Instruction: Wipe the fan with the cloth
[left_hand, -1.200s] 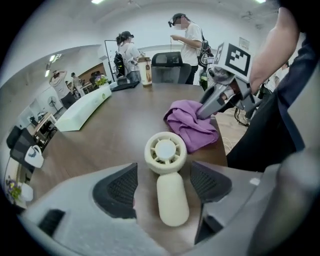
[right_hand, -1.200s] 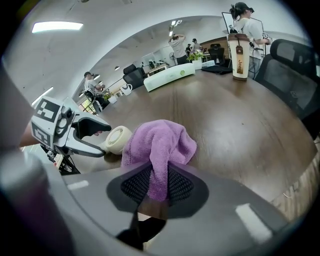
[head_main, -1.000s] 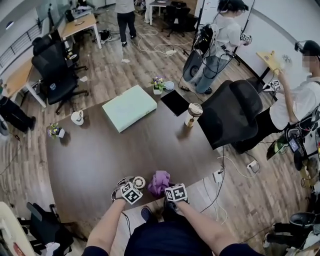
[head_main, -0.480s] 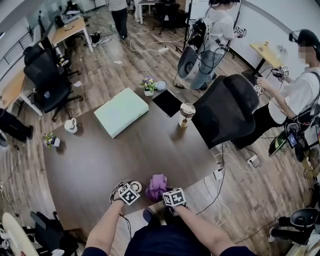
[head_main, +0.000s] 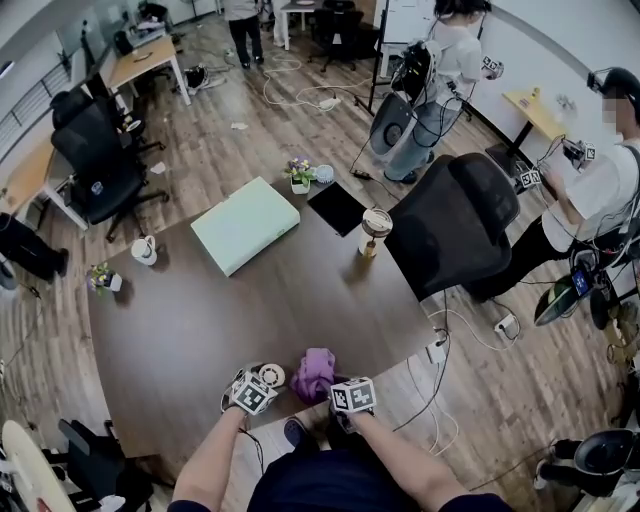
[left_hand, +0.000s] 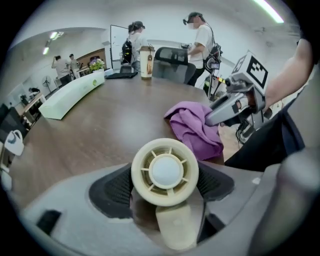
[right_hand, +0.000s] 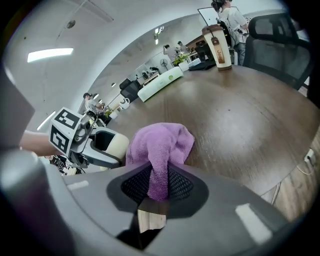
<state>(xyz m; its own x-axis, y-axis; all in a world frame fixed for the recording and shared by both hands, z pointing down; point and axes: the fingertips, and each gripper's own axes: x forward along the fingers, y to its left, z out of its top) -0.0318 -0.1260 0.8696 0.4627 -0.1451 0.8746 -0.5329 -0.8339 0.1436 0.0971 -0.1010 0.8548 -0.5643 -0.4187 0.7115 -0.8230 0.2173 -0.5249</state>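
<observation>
A: Surface and room?
B: One dark brown table (head_main: 180, 320) with rounded corners. A pale green box (head_main: 245, 225) and a lidded paper cup (head_main: 374, 230) stand at its far side. Open office, wood floor (head_main: 250, 120).

A: The fan (left_hand: 165, 171)?
B: Small, cream, with a round grille and a short handle. It is at the table's near edge, left of the purple cloth (right_hand: 160, 145). The left gripper (head_main: 258, 385) has its jaws wide, pads against both sides of the fan's head. The right gripper (right_hand: 159, 185) is pinched on a fold of the cloth.
</observation>
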